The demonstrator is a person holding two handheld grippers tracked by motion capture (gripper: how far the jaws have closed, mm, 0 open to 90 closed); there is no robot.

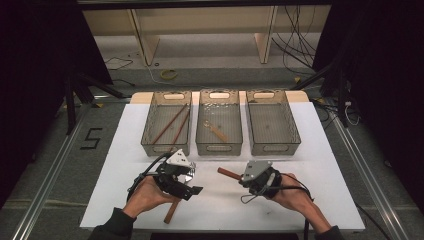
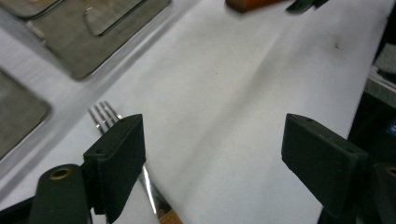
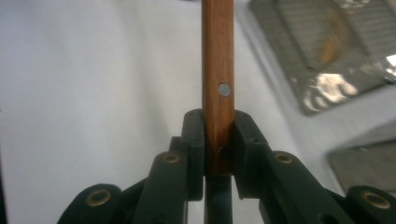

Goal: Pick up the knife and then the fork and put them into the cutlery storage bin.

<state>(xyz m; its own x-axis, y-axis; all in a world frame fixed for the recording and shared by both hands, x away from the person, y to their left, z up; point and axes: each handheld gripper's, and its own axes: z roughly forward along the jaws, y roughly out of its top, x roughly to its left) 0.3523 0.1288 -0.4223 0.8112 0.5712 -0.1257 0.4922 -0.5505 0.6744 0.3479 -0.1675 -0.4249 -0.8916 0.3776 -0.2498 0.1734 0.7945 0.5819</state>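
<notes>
My left gripper (image 1: pixel 192 179) stands open low over the white table, with nothing between its jaws. A fork with a wooden handle (image 1: pixel 171 212) lies under it. In the left gripper view my left gripper (image 2: pixel 219 140) has the fork's tines (image 2: pixel 102 114) just outside its left jaw. My right gripper (image 1: pixel 241 176) is shut on a utensil's wooden handle (image 1: pixel 227 172), which sticks out to the left above the table. The right gripper view has my right gripper (image 3: pixel 218 135) clamping that riveted handle (image 3: pixel 218 56); the utensil's other end is hidden.
Three mesh baskets stand in a row at the back. The left basket (image 1: pixel 165 148) holds two brown chopsticks (image 1: pixel 172 125), and the middle basket (image 1: pixel 219 148) holds a small wooden-handled utensil (image 1: pixel 215 130). The right basket (image 1: pixel 274 148) has nothing in it. The white table sheet (image 1: pixel 310 200) spans the front.
</notes>
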